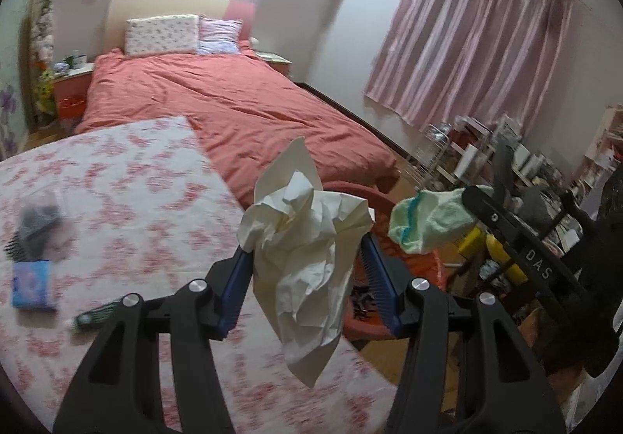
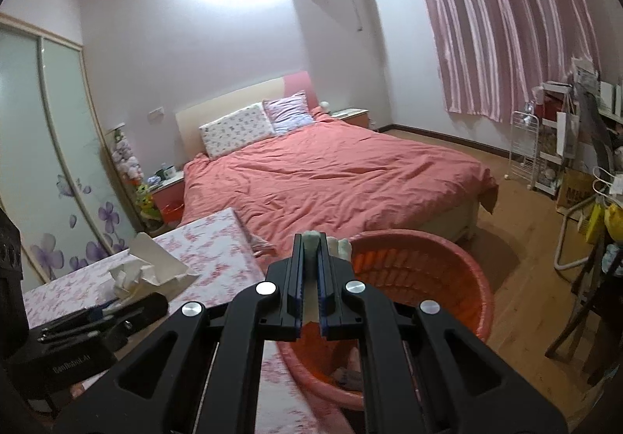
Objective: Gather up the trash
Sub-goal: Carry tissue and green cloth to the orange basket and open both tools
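In the left wrist view my left gripper (image 1: 305, 266) is shut on a crumpled sheet of white paper (image 1: 307, 251), held above the edge of the floral table (image 1: 128, 208) and beside the red basin (image 1: 373, 321). My right gripper (image 1: 473, 200) shows at the right, shut on a pale green cloth (image 1: 432, 219) over the basin. In the right wrist view my right gripper (image 2: 310, 251) is shut on the pale green cloth (image 2: 311, 239) above the red basin (image 2: 436, 266). The left gripper (image 2: 113, 311) with the white paper (image 2: 128, 274) shows at the left.
On the floral table lie a blue packet (image 1: 33, 284), a green tube (image 1: 97, 315) and a dark hairbrush (image 1: 27, 235). A bed with a red cover (image 2: 331, 173) stands behind. A cluttered shelf (image 2: 557, 149) and a chair (image 2: 580, 321) stand at the right on the wood floor.
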